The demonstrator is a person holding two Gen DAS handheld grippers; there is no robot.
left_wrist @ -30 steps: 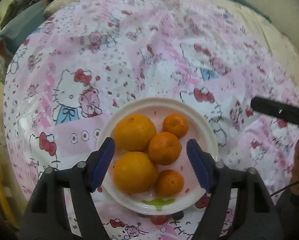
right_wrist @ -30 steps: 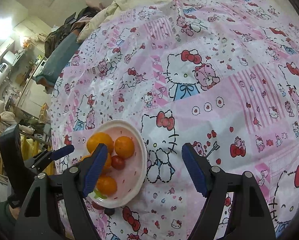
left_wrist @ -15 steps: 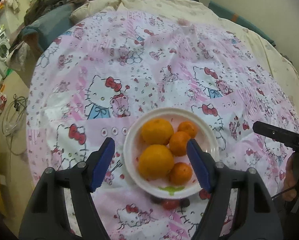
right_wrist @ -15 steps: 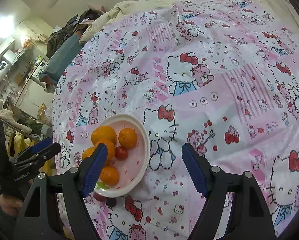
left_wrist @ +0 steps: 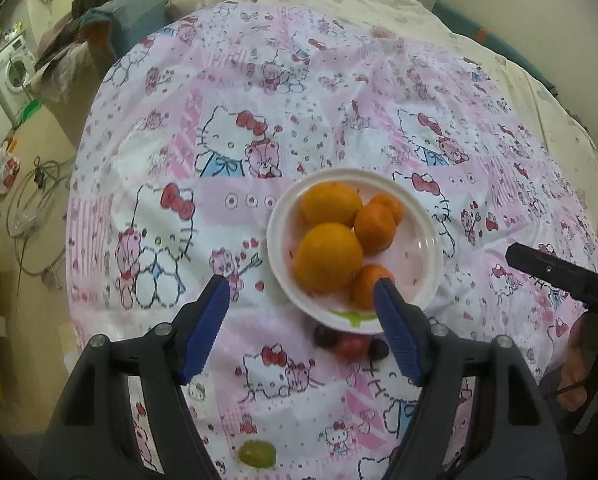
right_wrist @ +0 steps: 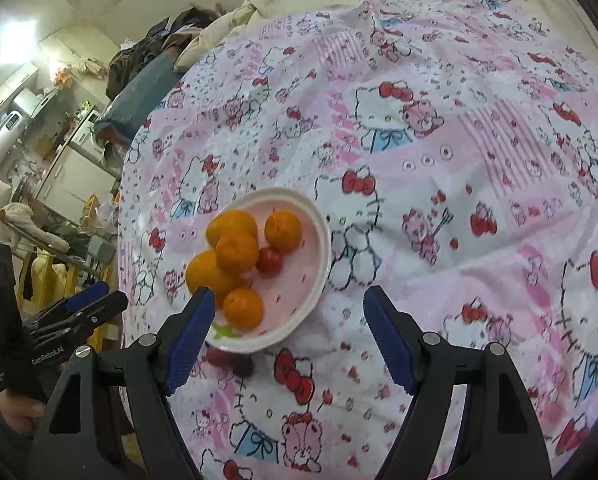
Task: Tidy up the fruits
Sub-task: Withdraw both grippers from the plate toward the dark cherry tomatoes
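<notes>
White plate (left_wrist: pixel 276 240) of oranges (left_wrist: pixel 327 257): ahead of the left gripper (left_wrist: pixel 301 295), right of centre, its near rim behind the right fingertip; jaws apart, empty; dark grapes and a red fruit (left_wrist: pixel 351 345) on the cloth (left_wrist: pixel 227 80) just below the plate; green grape (left_wrist: pixel 256 453) between the finger arms. Right gripper (right_wrist: pixel 286 307): jaws apart, empty; plate (right_wrist: pixel 323 236) ahead-left; only this view shows the small red fruit (right_wrist: pixel 269 261) inside it.
</notes>
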